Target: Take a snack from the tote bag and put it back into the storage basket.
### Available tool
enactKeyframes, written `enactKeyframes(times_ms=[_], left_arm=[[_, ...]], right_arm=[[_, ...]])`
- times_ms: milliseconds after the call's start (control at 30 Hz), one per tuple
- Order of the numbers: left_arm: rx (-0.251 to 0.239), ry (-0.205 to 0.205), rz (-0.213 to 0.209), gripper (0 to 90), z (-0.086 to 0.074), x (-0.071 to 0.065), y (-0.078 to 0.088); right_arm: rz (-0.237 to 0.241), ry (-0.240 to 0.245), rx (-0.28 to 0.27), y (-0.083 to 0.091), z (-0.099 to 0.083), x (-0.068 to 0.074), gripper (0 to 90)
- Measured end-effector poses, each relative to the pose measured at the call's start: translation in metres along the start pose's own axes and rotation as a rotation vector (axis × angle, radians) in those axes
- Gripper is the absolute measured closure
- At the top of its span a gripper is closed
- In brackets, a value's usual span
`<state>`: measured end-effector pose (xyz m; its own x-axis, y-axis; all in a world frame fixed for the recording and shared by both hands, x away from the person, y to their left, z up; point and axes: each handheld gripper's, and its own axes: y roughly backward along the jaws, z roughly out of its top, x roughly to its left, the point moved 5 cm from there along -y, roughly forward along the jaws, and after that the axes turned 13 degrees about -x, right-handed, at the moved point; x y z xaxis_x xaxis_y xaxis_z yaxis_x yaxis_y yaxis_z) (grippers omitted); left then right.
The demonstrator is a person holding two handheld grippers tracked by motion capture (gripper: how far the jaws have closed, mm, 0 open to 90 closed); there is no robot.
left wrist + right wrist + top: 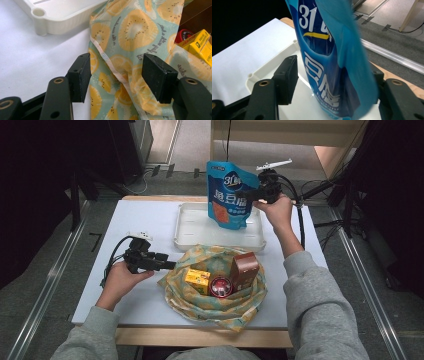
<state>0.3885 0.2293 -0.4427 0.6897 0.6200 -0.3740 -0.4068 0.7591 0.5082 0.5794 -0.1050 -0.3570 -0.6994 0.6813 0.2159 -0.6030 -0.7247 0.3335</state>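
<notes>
Dark surroundings hide most of the room; rails and cables show on the floor beside the white table (145,220). On its far half lies a white tray (190,227), and a blue pouch (229,195) stands upright in it, bottom edge on the tray floor near the right rim. The right tool (250,195) sits level at the pouch's right edge. In the right gripper view its jaws stand apart with the pouch between them; the left pad is clear of the pouch, while the right pad is hidden behind it, so contact there cannot be judged. At the near edge, a fruit-print cloth bag (220,307) holds a yellow box (197,281), a red tin (221,286) and a brown box (244,270), packed close. The left tool (167,265) has its jaws apart at the bag's left rim, with cloth (117,62) between the pads, unclamped. Bare table remains at left.
</notes>
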Motion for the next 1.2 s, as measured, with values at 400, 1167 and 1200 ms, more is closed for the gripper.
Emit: enactKeyframes(times_ms=[400, 1167, 1200], left_arm=[[-0.001, 0.004, 0.005, 40.7, 0.001, 0.002, 0.002], [-0.007, 0.006, 0.006, 40.5, 0.001, 0.003, 0.004], [-0.007, 0.003, 0.008, 40.4, 0.001, 0.004, 0.004]], right_arm=[[-0.027, -0.024, -0.014, 0.023, -0.01, -0.006, 39.3], [-0.029, -0.068, 0.02, 0.04, -0.059, 0.0, 58.1], [-0.025, -0.07, 0.02, 0.04, -0.061, 0.0, 59.9]])
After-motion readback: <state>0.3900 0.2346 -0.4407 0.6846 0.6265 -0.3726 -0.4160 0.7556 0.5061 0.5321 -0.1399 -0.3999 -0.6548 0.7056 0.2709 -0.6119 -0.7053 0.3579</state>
